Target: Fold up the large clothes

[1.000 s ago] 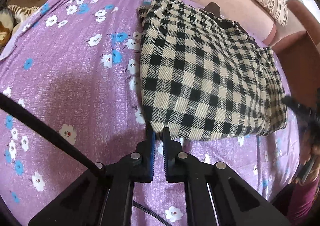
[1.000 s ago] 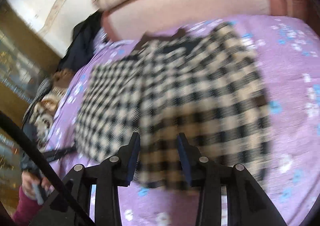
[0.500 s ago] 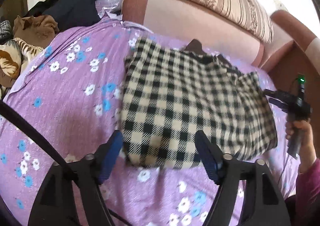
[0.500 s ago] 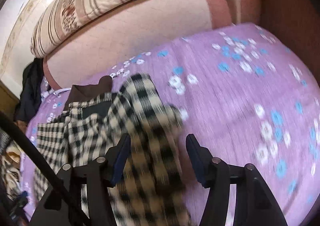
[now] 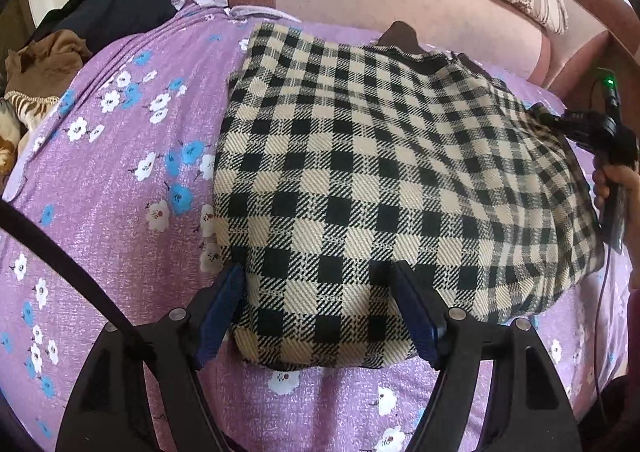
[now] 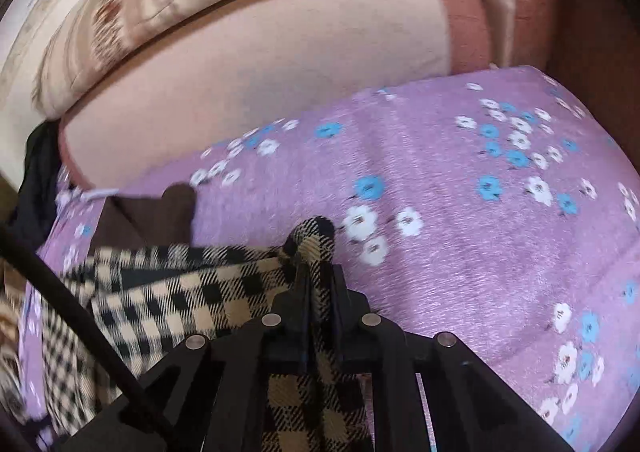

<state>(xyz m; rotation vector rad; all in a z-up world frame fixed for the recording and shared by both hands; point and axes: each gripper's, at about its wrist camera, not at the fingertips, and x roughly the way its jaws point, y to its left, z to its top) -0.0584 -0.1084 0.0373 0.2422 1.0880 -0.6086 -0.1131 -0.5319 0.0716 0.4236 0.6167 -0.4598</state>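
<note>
The checked garment (image 5: pixel 360 180) is laid folded on the purple bedspread (image 5: pixel 100 212). Left gripper (image 5: pixel 316 288) is held wide open over its near edge. Right gripper (image 6: pixel 318 272) is clamped on its far corner.

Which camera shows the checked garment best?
The left wrist view: the folded checked garment fills it, sharp, every edge visible. The right wrist view shows only a blurred corner pinched in the right tool.

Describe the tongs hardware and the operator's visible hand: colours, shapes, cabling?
Both left tongs and right tongs are matte black triangulated frames with silver pivot bolts; left finger pads are blue and ribbed. A black cable crosses each view. A green LED glows above the bare hand.
</note>
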